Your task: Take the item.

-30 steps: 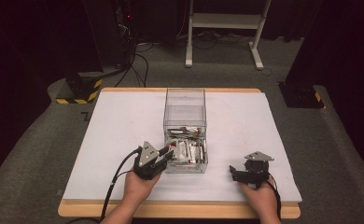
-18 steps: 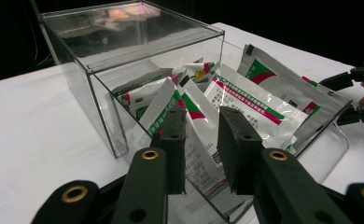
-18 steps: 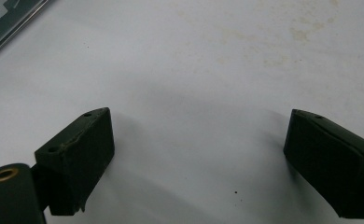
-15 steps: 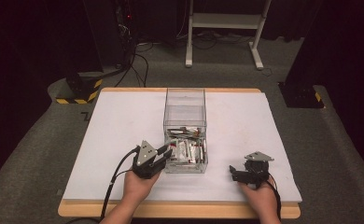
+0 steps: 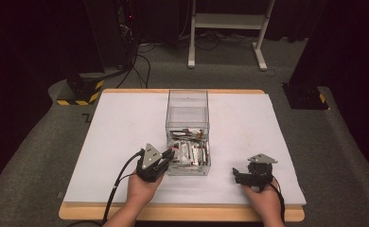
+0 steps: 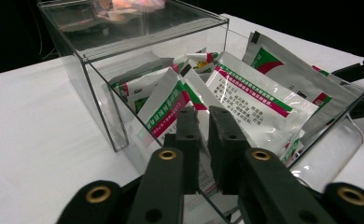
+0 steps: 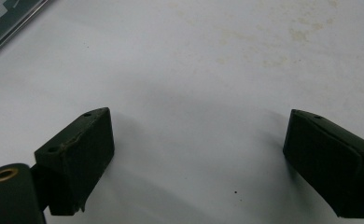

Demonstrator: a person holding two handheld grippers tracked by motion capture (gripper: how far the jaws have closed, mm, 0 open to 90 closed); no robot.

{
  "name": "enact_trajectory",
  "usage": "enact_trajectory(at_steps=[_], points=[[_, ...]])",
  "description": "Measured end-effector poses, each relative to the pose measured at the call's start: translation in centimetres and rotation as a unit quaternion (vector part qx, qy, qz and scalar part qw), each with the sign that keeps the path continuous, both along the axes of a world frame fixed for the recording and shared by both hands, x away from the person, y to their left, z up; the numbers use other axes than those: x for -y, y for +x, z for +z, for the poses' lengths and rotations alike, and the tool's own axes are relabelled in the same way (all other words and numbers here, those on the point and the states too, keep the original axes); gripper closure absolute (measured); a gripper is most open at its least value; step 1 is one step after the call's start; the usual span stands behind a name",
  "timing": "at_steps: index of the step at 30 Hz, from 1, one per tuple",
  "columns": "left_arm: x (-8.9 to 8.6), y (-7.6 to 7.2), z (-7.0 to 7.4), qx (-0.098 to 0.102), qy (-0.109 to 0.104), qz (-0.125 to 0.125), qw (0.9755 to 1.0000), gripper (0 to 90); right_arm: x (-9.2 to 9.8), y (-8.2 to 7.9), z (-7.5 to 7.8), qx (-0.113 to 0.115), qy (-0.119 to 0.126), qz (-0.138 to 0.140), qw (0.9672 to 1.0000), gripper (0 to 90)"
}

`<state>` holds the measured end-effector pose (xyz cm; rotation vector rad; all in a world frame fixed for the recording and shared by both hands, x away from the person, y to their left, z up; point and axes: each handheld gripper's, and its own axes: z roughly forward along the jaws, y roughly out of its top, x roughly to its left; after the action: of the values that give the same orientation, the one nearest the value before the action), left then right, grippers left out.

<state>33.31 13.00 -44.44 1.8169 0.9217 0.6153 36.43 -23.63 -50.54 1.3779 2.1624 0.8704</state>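
High view: a white counter carries a clear plastic box lying open toward the person, sachets spilling at its mouth. The left claw sits at the box's near left corner, tips among the sachets. The right claw rests on the bare counter, well apart from the box.

Left gripper view: the left claw has just been closing, and its jaws are now narrow, with the edge of a white-and-green sachet in the slim gap. Whether the pads truly pinch it cannot be told. Compared with a second ago, neither hand has shifted; only the jaws narrowed, which suggests a sachet is being gripped for pulling out.

Right gripper view: the right claw stands wide, empty over the counter.
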Motion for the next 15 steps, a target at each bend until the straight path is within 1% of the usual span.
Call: enact_trajectory(at_steps=[4, 9, 15], points=[[-0.15, -0.06, -0.1, 0.003, -0.003, 0.004, 1.0, 89.0, 0.0, 0.0, 0.0, 0.0, 0.0, 0.0, 1.0, 8.6], [-0.27, -0.15, -0.17, 0.01, -0.01, 0.009, 0.9999, 89.6, -0.01, 0.0, -0.01, 0.001, 0.0, 0.0, 1.0, 8.7], [-0.55, -0.37, 0.13, 0.021, -0.019, 0.014, 0.9995, 89.6, 0.0, -0.01, 0.0, 0.001, -0.001, 0.0, 1.0, 8.7]])
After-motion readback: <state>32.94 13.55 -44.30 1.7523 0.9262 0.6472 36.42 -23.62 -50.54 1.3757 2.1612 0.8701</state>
